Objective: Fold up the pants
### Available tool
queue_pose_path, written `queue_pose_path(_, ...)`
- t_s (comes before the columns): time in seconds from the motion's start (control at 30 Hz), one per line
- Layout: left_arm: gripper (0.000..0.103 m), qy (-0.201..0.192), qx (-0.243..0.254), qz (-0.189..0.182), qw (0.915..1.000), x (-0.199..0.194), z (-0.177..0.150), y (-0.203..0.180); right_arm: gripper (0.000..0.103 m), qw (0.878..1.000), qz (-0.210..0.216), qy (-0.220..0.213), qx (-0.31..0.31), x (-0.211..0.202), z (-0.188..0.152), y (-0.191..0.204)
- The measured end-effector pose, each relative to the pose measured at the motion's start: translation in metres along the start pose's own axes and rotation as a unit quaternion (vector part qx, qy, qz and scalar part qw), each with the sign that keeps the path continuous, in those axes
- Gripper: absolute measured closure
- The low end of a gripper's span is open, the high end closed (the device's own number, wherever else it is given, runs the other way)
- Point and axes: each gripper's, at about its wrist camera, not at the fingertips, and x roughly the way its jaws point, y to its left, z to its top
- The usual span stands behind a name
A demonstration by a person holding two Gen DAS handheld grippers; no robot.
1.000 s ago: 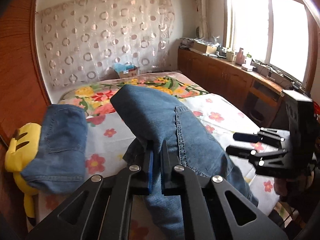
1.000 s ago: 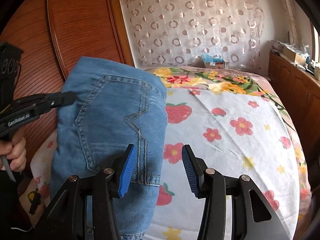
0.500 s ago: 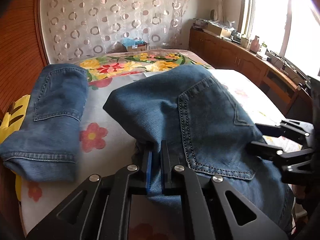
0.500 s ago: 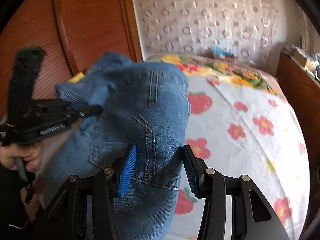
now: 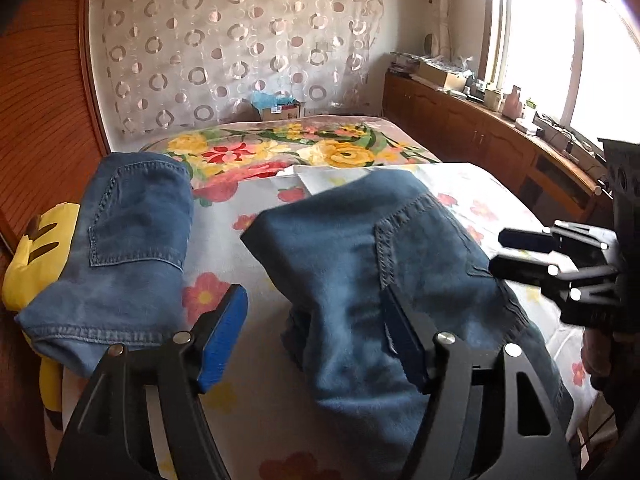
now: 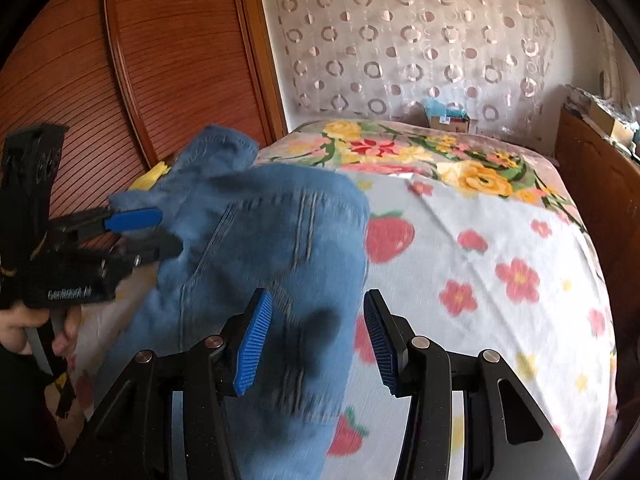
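Note:
A pair of blue jeans (image 5: 384,280) lies bunched on the flowered bed sheet (image 5: 248,276), back pocket up; it also shows in the right wrist view (image 6: 264,264). My left gripper (image 5: 316,336) is open and empty, its jaws apart over the jeans' near edge. It appears from the side in the right wrist view (image 6: 148,232). My right gripper (image 6: 316,340) is open with the jeans' fabric between its jaws, not clamped. It shows at the right of the left wrist view (image 5: 508,252). A second, folded pair of jeans (image 5: 120,244) lies at the left.
A yellow plush toy (image 5: 36,256) lies under the folded jeans by the wooden headboard (image 5: 44,112). A wooden cabinet (image 5: 480,148) with clutter runs under the window at right. A cardboard box (image 5: 280,110) stands beyond the bed by the curtain.
My left gripper has opened and let go of the jeans, which now rest on the bed. My right gripper has stayed open around the fabric.

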Motion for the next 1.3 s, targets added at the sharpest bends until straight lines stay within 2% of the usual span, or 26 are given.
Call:
queue_pose_path(0.2, 0.033, 0.011, -0.01, 0.005, 0.9999, 0.02, 0.009, 0.011, 0.054, 1.0, 0.002, 0.012, -0.007, 0.035, 0.016, -0.004)
queue_pose_path(0.37, 0.032, 0.025, -0.012, -0.001, 0.9996, 0.042, 0.012, 0.019, 0.054, 0.999, -0.001, 0.041, -0.007, 0.068, 0.021, -0.015)
queue_pose_path(0.53, 0.031, 0.037, -0.008, -0.012, 0.9992, 0.059, 0.011, 0.019, 0.047, 0.999, 0.02, 0.046, 0.013, 0.085, 0.021, -0.029)
queue_pose_path(0.73, 0.031, 0.039, -0.009, -0.02, 0.999, 0.065, 0.012, 0.019, 0.046, 0.998, 0.023, 0.047, 0.018, 0.091, 0.025, -0.034)
queue_pose_path(0.9, 0.031, 0.042, -0.019, -0.027, 0.9986, 0.065, 0.012, 0.021, 0.046, 0.998, 0.029, 0.051, 0.027, 0.078, 0.023, -0.029)
queue_pose_path(1.07, 0.031, 0.042, -0.023, -0.024, 0.9986, 0.056, 0.013, 0.017, 0.045, 0.998, 0.032, 0.053, 0.029, 0.069, 0.02, -0.025)
queue_pose_path(1.3, 0.031, 0.039, -0.02, -0.043, 0.9981, 0.045, 0.006, 0.007, 0.041, 0.997, 0.044, 0.061, 0.034, 0.061, 0.015, -0.024)
